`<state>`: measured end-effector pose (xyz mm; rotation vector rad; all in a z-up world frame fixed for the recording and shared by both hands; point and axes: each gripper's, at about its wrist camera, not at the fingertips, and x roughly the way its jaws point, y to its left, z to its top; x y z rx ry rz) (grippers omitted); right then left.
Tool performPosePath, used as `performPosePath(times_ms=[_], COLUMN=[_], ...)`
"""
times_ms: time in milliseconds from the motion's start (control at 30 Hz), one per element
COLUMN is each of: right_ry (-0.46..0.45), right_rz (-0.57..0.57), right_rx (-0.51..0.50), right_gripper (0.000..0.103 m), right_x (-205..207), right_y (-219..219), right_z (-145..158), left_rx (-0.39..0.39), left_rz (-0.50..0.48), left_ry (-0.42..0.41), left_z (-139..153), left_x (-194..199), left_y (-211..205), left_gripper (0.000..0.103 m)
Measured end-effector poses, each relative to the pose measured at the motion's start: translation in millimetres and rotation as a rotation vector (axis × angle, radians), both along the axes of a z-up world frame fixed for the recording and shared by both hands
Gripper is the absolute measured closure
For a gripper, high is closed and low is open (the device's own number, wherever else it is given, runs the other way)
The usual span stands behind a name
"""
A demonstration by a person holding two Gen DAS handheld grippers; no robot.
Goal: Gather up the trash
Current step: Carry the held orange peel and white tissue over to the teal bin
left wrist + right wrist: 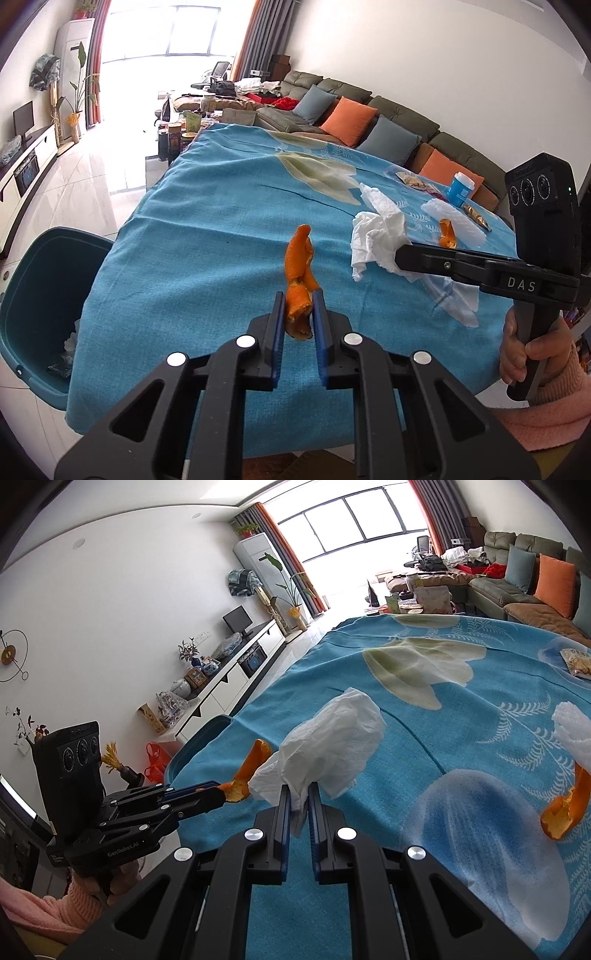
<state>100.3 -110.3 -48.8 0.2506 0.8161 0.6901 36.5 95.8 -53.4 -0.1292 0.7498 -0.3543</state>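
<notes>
My left gripper [300,300] is shut on a strip of orange peel [300,266] and holds it above the blue tablecloth [207,229]. It also shows in the right wrist view [221,788] with the peel [251,766]. My right gripper [298,792] is shut on a crumpled white tissue [334,738], lifted off the cloth. In the left wrist view the right gripper [400,254] holds the tissue [376,232]. A teal trash bin [40,310] stands at the table's left edge with some trash inside.
On the cloth lie a second orange peel [565,808], a white foam piece [458,221], a blue cup [460,188], a snack packet [415,181] and a wrapper [476,216]. A sofa with cushions [347,120] stands behind the table.
</notes>
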Motion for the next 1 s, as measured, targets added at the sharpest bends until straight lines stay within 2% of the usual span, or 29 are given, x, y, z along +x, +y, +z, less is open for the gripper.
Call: performPosePath(times_ms=[1000], right_ry=[-0.042], right_rz=[0.158], right_rx=[-0.019], right_gripper=[0.095], right_x=[-2], right_y=[72], right_z=[18], left_rx=[-0.012], left_rz=[0.189], left_ry=[-0.054], left_z=[24], left_x=[-31], left_y=[75], left_gripper=[0.088])
